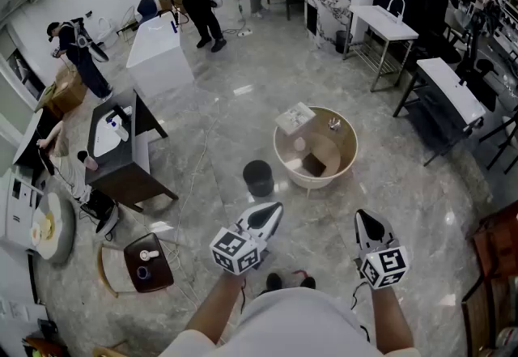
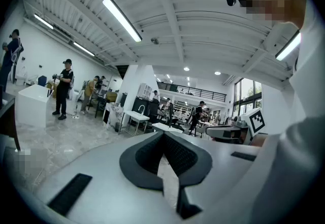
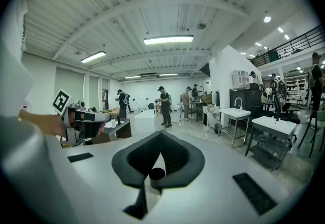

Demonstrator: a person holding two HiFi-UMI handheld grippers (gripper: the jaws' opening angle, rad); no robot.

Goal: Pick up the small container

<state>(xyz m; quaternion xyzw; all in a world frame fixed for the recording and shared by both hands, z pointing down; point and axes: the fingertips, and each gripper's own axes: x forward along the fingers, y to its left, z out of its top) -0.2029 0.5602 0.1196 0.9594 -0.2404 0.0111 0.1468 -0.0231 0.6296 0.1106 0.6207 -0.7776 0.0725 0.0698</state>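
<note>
Container: small dark grey cylindrical container [image 1: 258,178]; judged light, rigid.
Hold: across the upper wall is advised.
Jaws: left gripper [image 1: 273,214] and right gripper [image 1: 366,222] pressed together, empty.

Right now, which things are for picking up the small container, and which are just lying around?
For the job:
- small dark container on the floor
- left gripper, shut, empty
- right gripper, shut, empty

Just lying about:
- tan tub
- white box at the tub's edge
- dark table
- brown stool
</note>
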